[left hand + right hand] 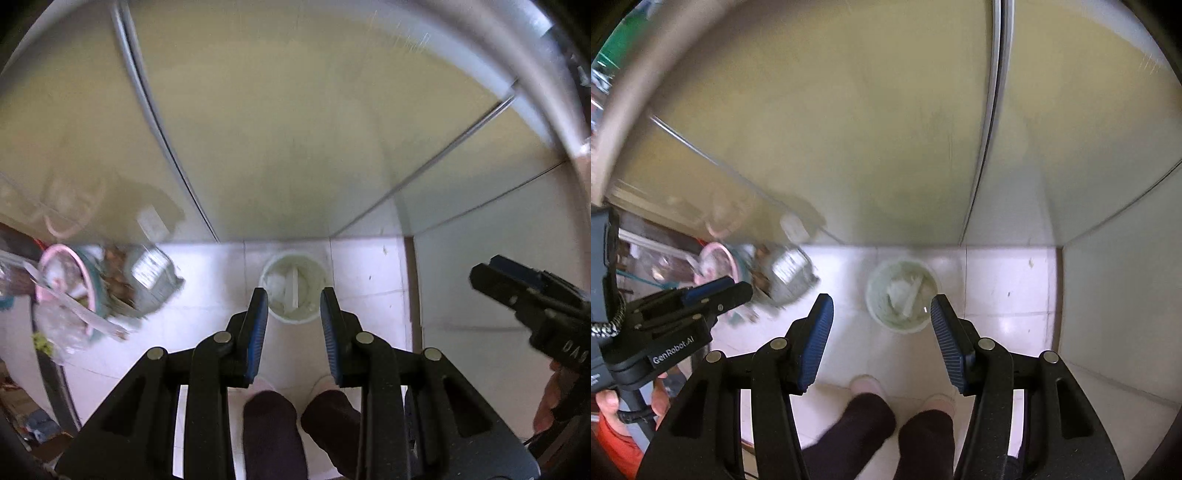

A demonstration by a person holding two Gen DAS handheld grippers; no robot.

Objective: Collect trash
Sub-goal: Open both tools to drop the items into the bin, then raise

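A pale round bin (314, 280) stands on the white floor tiles far below, with crumpled white trash (277, 284) inside. My left gripper (294, 299) hangs high above it, open, with nothing between its blue pads. The right gripper (491, 277) shows at the right edge of this view. In the right wrist view the same bin (879, 291) and its white trash (901, 291) lie between the fingers of my right gripper (881, 299), which is open and empty. The left gripper (738, 286) reaches in from the left there, held by a hand.
A heap of clutter (74, 288) with a pink-rimmed basin and a grey packet (790, 269) lies left of the bin. Pale glossy door panels (295, 129) rise behind it. The person's dark trouser legs (886, 424) and pink slippers stand just in front of the bin.
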